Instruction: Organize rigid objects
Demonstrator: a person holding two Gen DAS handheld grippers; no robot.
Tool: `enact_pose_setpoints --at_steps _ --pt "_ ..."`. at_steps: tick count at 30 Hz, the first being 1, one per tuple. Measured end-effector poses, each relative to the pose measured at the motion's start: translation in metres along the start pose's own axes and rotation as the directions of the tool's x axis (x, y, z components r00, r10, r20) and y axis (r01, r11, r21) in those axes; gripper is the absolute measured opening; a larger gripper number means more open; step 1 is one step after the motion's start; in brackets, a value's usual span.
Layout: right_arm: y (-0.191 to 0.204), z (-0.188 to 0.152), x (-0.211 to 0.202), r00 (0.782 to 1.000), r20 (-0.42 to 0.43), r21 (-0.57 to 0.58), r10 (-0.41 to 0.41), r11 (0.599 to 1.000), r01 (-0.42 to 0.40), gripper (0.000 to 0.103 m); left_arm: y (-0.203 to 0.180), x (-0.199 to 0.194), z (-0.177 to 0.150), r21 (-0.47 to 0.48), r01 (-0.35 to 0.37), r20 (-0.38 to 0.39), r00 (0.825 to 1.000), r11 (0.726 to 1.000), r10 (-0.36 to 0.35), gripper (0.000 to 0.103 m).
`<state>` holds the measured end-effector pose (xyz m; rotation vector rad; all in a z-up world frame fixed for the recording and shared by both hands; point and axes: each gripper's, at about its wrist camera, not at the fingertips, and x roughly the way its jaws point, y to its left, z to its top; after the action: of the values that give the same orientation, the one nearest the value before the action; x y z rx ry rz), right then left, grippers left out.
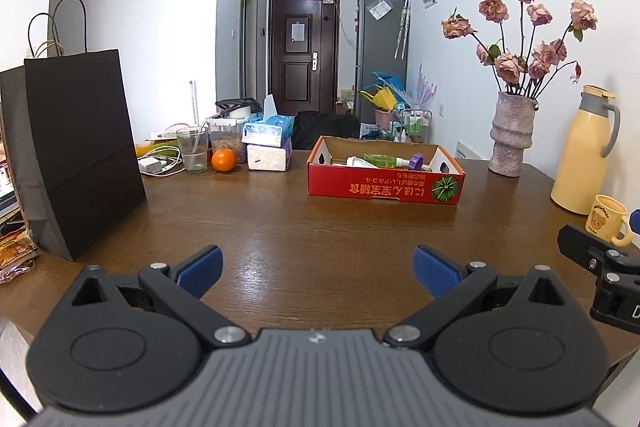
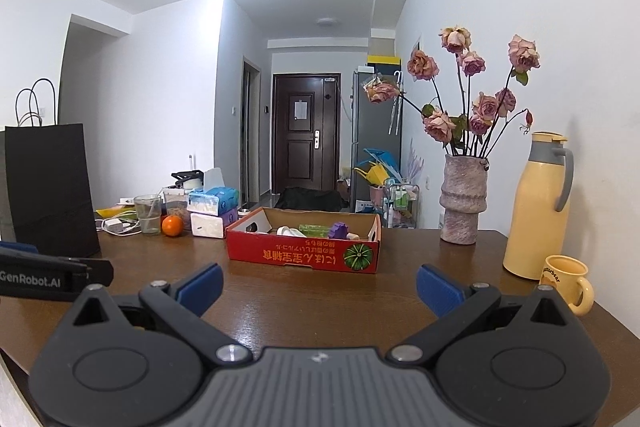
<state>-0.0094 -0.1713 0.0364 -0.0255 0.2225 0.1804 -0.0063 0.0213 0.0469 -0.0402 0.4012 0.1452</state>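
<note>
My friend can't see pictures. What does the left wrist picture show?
An open left hand-held gripper hovers over a brown wooden table, holding nothing. Ahead sits a red cardboard box with small bottles inside; a black paper bag stands left, and a vase of dried roses stands right.

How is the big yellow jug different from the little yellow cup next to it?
The jug is tall and slim; the cup is short and squat. The jug has a lid and a grey handle; the cup is open on top with a yellow handle. The cup has a bear picture; the jug is plain. Both are pale yellow and stand upright on the table.
</note>
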Motion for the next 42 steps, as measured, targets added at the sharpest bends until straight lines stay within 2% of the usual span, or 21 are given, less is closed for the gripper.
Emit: enact_pose_setpoints --at_steps 20,42 --pt "0.003 0.0 -0.011 1.0 0.01 -0.007 -0.002 1.0 0.002 0.103 0.003 -0.01 -0.004 0.0 0.003 0.012 1.0 1.0 -0.003 0.103" --pt "0.001 -0.003 -0.004 1.0 -0.004 -0.006 -0.002 1.0 0.002 0.103 -0.001 -0.007 -0.003 0.021 0.02 0.007 1.0 1.0 -0.02 0.103"
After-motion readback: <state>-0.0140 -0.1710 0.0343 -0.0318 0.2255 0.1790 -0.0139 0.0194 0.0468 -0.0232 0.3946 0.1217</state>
